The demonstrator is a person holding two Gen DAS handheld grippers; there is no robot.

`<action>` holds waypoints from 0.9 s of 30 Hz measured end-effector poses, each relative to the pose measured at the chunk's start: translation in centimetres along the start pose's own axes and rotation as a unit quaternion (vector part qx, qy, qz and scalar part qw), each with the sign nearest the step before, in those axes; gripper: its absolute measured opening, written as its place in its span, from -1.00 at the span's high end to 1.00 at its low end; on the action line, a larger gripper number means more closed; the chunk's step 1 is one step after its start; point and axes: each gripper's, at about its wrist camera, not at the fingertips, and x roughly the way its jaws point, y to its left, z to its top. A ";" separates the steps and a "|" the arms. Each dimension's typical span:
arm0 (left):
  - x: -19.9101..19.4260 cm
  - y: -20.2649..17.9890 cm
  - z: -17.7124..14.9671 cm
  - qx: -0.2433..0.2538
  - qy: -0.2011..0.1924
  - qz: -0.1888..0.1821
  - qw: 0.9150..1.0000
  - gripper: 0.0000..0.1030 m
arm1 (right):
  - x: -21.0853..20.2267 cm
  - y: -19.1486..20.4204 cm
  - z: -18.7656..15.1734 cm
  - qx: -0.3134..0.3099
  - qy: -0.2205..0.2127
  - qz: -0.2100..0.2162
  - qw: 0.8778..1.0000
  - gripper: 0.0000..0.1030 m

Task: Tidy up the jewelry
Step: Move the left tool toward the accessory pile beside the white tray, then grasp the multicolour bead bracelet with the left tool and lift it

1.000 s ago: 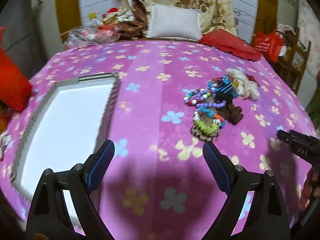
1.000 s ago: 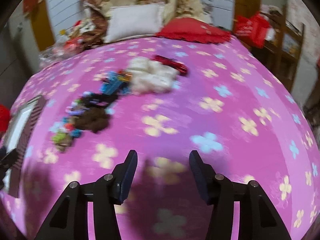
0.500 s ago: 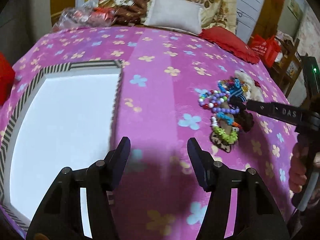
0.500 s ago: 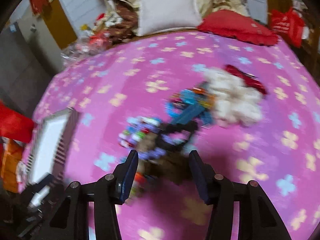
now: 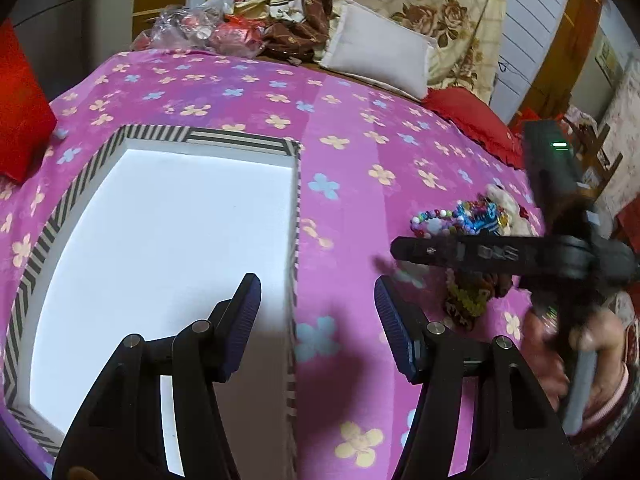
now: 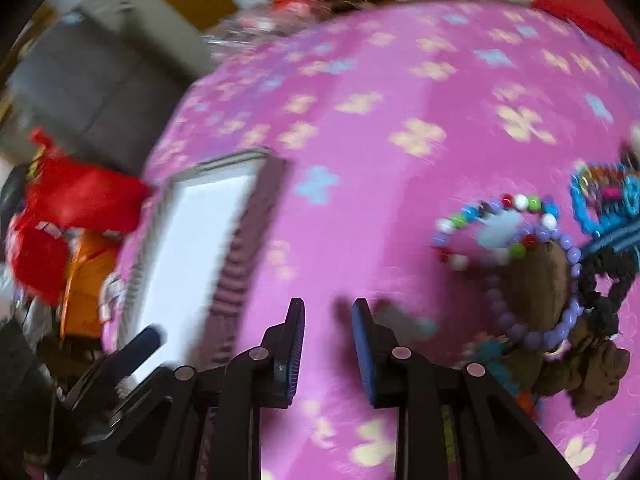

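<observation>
A pile of jewelry [image 5: 468,220] lies on the pink flowered bedspread: bead bracelets, a blue knitted piece, brown hair ties. In the right wrist view the bead bracelets [image 6: 516,248] lie to the right of my right gripper [image 6: 328,328], which is open and empty, its jaws narrowly apart. My left gripper [image 5: 316,316] is open and empty, straddling the right edge of a striped box with a white inside [image 5: 160,232]. The right gripper's body [image 5: 492,252] crosses in front of the pile in the left wrist view.
A white pillow [image 5: 376,56], a red cushion [image 5: 472,120] and a floral blanket lie at the far side of the bed. A red cushion [image 5: 20,120] sits at the left. The box also shows in the right wrist view [image 6: 192,236], with red bags beyond it.
The right gripper swung left, past the jewelry pile toward the box, and its jaws narrowed. The left gripper moved forward over the box's right edge.
</observation>
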 end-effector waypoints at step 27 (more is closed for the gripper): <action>2.8 -5.3 0.5 0.017 0.060 -0.060 0.996 -0.15 | -6.9 -9.6 -7.3 0.046 -0.085 -0.159 0.983 0.78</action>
